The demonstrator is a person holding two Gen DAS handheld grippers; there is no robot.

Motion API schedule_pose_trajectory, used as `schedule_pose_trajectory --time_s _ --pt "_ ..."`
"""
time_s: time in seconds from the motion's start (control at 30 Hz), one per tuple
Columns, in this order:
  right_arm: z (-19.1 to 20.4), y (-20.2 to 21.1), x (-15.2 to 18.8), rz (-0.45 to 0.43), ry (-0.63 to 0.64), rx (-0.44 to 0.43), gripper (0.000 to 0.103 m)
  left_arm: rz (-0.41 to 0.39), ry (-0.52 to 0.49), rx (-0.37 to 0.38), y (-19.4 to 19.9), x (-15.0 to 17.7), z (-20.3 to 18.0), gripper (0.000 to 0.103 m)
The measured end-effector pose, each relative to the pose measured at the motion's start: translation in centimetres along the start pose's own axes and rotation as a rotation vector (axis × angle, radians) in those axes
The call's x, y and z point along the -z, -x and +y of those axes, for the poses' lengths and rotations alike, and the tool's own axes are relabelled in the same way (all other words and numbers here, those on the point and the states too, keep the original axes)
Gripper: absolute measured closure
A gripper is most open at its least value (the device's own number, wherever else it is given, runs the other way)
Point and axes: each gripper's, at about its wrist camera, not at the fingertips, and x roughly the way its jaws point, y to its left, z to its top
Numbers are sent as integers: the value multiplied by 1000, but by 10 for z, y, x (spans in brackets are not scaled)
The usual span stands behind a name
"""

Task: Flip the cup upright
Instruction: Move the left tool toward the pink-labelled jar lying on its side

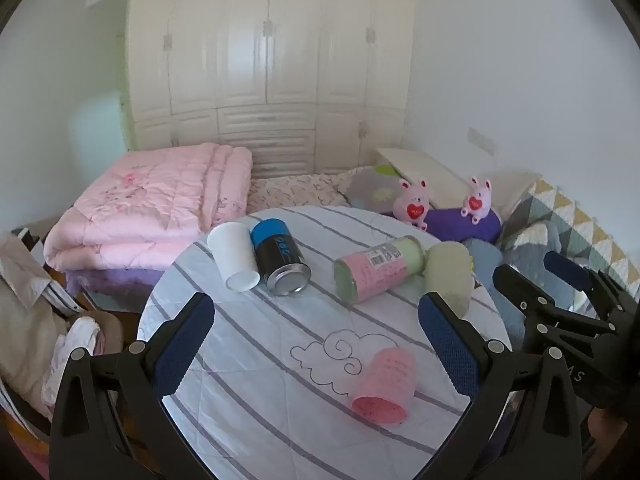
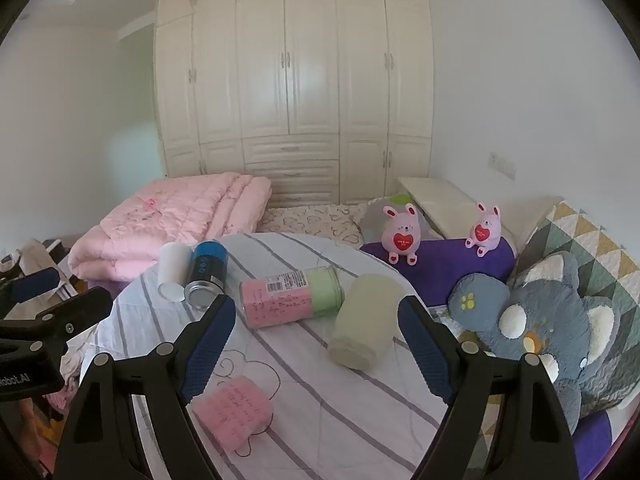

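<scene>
Several cups lie on their sides on a round table with a striped cloth (image 1: pixel 280 360). A small pink cup (image 1: pixel 386 386) lies nearest, also in the right wrist view (image 2: pixel 234 410). A pale green cup (image 2: pixel 366 320) lies at the right, seen too in the left wrist view (image 1: pixel 448 276). A white cup (image 1: pixel 234 256) lies at the far left. My left gripper (image 1: pixel 316 328) is open and empty above the table's near side. My right gripper (image 2: pixel 316 332) is open and empty, with the pale green cup between its fingers in view, farther off.
A black can with a blue cap (image 1: pixel 280 258) and a pink-and-green jar (image 1: pixel 378 270) also lie on the table. A folded pink quilt (image 1: pixel 152 208) lies behind, two pink plush toys (image 2: pixel 402 234) on a purple cushion, a grey plush (image 2: pixel 560 320) at the right.
</scene>
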Motion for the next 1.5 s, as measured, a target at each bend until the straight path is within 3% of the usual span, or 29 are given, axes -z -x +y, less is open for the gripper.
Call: schedule_pose_trajectory --time_s 0.23,0.47,0.8,1.03,1.37,1.5 --pt "-12 -18 1 13 -23 7 18 22 -85 10 -26 -17 -8 0" --pt "-29 -43 3 46 -76 12 18 40 -93 27 -55 -30 -16 0" --pt "-48 -76 -6 -8 -112 -3 18 -35 -112 39 -91 -45 -31 0" --pt "-64 -93 -7 -1 -131 0 18 24 -156 36 -121 -49 -42 0" --pt "-90 -111 -2 7 -172 -11 18 170 -376 87 -180 -54 -65 0" --pt "-94 -124 -2 18 -188 -22 18 267 -449 117 -210 -47 -80 0"
